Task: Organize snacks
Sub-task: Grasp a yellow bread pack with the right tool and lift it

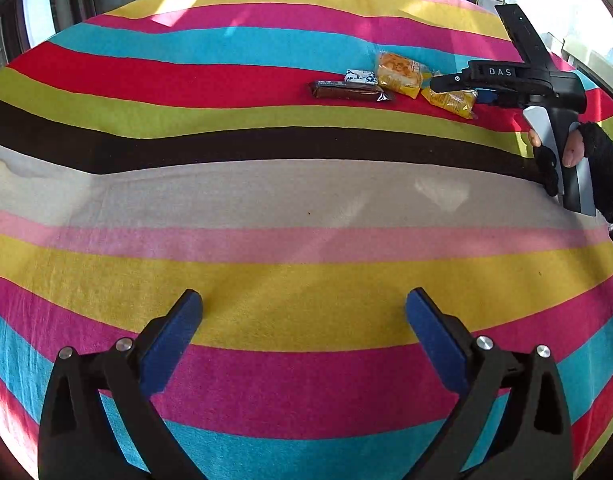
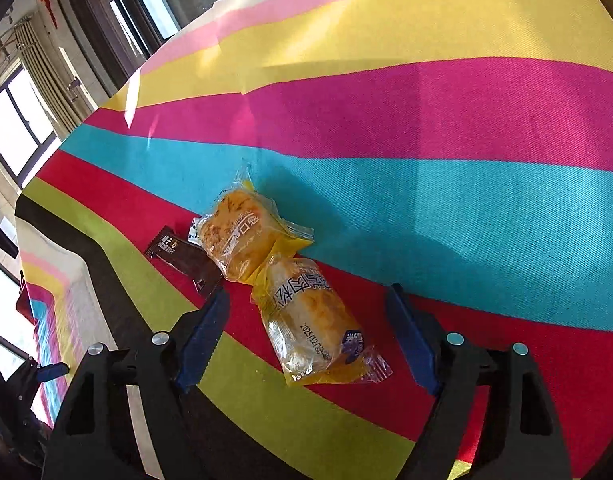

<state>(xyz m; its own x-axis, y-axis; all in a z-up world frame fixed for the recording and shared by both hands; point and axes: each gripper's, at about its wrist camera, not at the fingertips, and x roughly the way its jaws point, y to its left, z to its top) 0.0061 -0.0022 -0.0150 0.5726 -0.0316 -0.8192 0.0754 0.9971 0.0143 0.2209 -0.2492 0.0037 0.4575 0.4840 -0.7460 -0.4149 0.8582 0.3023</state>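
Four wrapped snacks lie close together on the red stripe of the cloth. They are a dark brown bar (image 1: 348, 91) (image 2: 182, 258), a small white and blue packet (image 1: 360, 77) (image 2: 194, 230), and two yellow cake packets. The nearer yellow packet (image 2: 314, 320) (image 1: 450, 102) lies between the blue pads of my right gripper (image 2: 308, 294) (image 1: 462, 90). Its jaws stand apart on either side and neither pad touches the wrapper. The other yellow packet (image 2: 242, 236) (image 1: 398, 74) rests just beyond. My left gripper (image 1: 304, 300) hovers open over the yellow stripe, far from the snacks, with nothing between its fingers.
A striped cloth (image 1: 266, 200) covers the whole surface. A gloved hand (image 1: 566, 152) holds the right gripper's handle at the right edge. Windows and dark frames (image 2: 34, 120) line the room beyond the cloth's far edge.
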